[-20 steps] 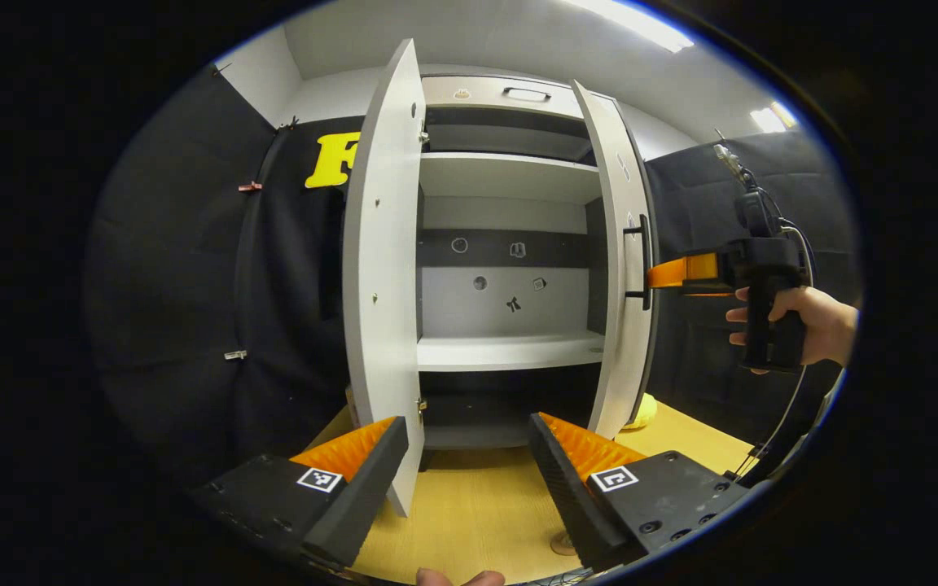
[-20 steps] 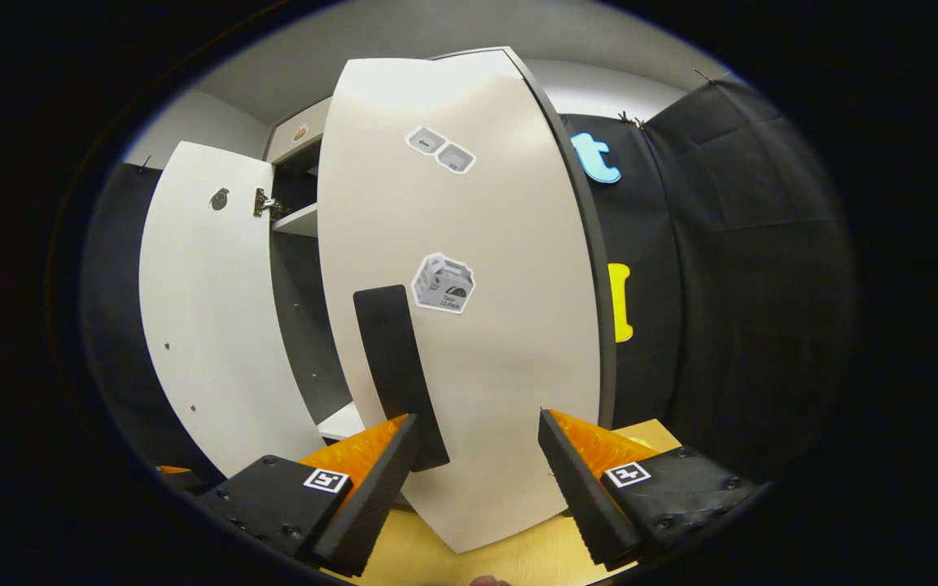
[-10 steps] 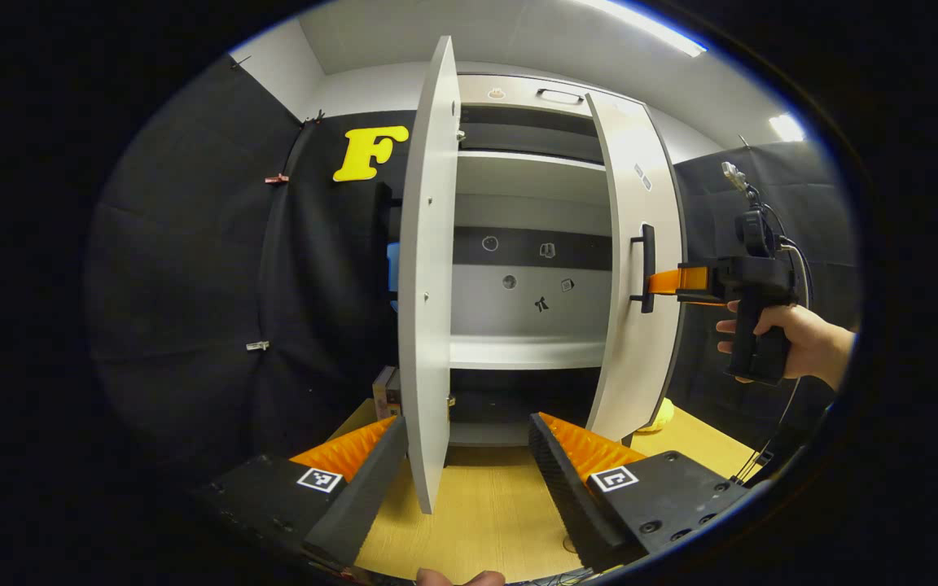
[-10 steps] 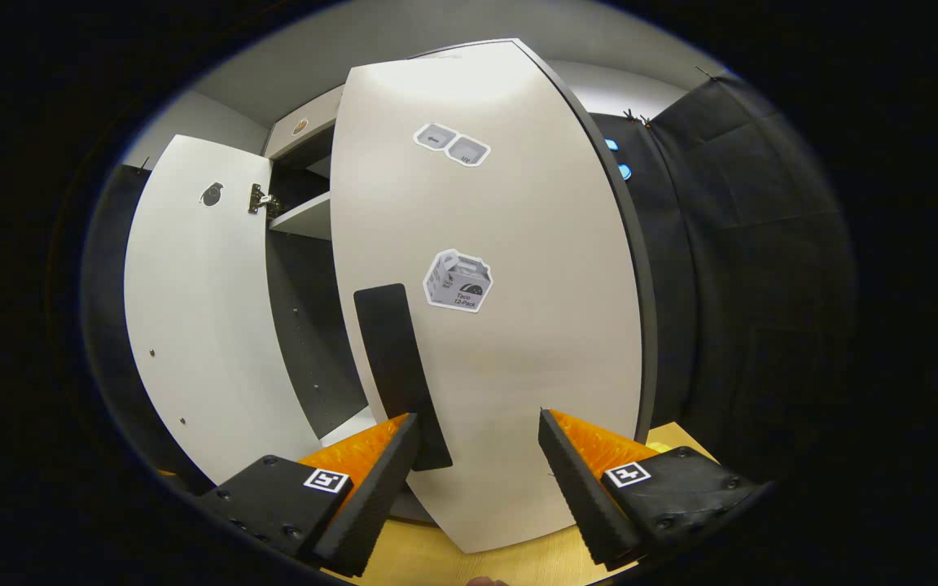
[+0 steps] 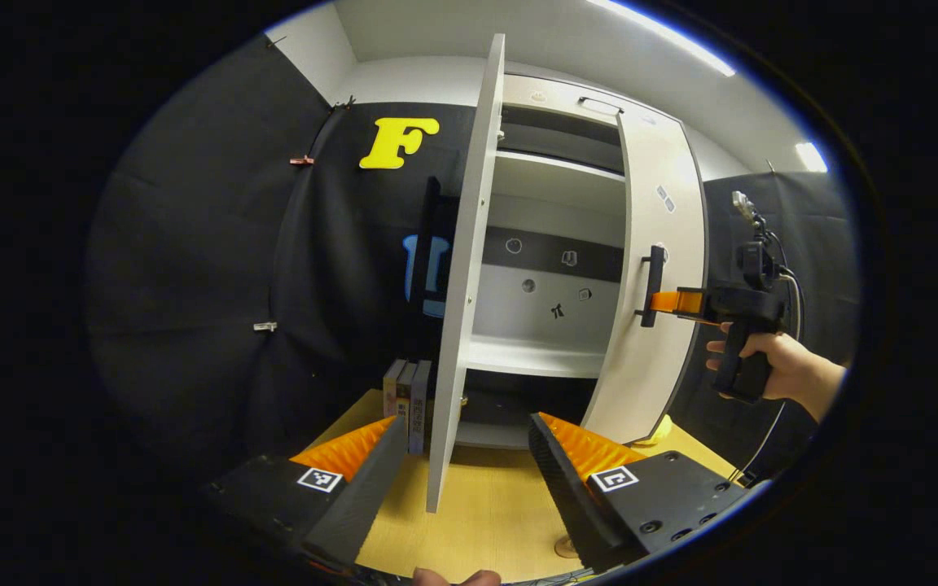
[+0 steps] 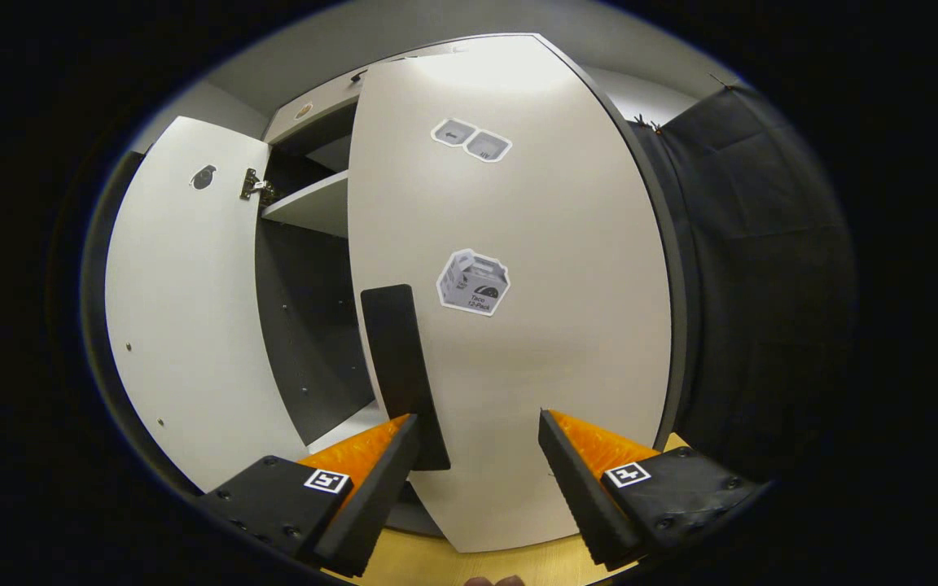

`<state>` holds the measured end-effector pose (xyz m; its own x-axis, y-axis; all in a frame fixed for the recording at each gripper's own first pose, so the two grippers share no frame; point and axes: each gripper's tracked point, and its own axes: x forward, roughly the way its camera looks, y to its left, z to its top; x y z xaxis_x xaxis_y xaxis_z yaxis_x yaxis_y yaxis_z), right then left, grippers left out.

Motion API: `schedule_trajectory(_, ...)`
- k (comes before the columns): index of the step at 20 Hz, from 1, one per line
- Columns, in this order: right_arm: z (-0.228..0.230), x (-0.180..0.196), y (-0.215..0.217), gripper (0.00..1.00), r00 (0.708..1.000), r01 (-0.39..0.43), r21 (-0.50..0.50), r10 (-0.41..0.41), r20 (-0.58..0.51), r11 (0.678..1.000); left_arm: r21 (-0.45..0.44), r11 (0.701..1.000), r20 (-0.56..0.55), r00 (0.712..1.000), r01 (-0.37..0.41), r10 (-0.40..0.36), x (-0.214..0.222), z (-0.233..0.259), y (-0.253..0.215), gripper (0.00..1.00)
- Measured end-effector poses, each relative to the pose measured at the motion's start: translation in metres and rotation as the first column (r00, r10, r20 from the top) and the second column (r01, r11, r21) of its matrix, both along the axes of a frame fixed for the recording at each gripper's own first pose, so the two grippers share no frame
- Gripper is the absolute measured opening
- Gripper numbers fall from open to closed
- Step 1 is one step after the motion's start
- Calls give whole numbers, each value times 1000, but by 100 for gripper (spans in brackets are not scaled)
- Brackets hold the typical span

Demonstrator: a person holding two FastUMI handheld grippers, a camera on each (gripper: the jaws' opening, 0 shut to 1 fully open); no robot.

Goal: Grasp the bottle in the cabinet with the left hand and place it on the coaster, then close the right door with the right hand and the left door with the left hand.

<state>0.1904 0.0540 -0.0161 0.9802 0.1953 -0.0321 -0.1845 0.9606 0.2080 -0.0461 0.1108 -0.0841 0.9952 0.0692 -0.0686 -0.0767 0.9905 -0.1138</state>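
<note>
The white cabinet [image 5: 554, 183] stands on the wooden table with both doors ajar. In the left gripper view the left door [image 5: 469, 285] is edge-on, its lower edge reaching down between my open left gripper [image 5: 469, 464]. The right door [image 5: 668, 236] is partly swung in. My right gripper [image 5: 658, 302], held by a hand [image 5: 786, 370], has its tips against that door beside the black handle [image 5: 653, 285]. In the right gripper view the right gripper [image 6: 477, 472] is open against the right door [image 6: 534, 358], its left finger by the handle [image 6: 400, 374]. A small tan disc [image 5: 560, 545] lies on the table.
Several books [image 5: 408, 403] stand upright left of the cabinet. A yellow object [image 5: 661, 427] lies behind the right door's lower corner. The left door's inner face [image 6: 184, 325] is in the right gripper view. Bare shelves [image 5: 534, 358] show inside.
The right door has swung further toward shut with the right gripper's tips against it. The left gripper view has shifted so the left door is now edge-on, and the books have come into sight.
</note>
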Motion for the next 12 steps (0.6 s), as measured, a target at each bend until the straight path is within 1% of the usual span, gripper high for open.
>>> schedule_trajectory(4,1,6,0,98,1000,27,-16,-27,-1,999,-25,1000,-6,1000,-12,12,-3,3,18,95)
schedule_trajectory(6,-1,4,-1,98,999,43,18,-43,-19,999,-3,1000,1,1000,-31,31,-4,10,34,95)
schedule_trajectory(8,-8,-4,-2,98,998,41,37,-39,-55,998,43,998,7,998,-56,56,-2,15,53,95)
schedule_trajectory(10,-2,-14,-6,98,999,40,26,-40,-24,999,66,995,23,997,-73,72,0,28,72,95)
schedule_trajectory(12,11,-29,-14,98,998,56,-22,-55,34,998,42,995,35,995,-92,91,-3,41,89,95)
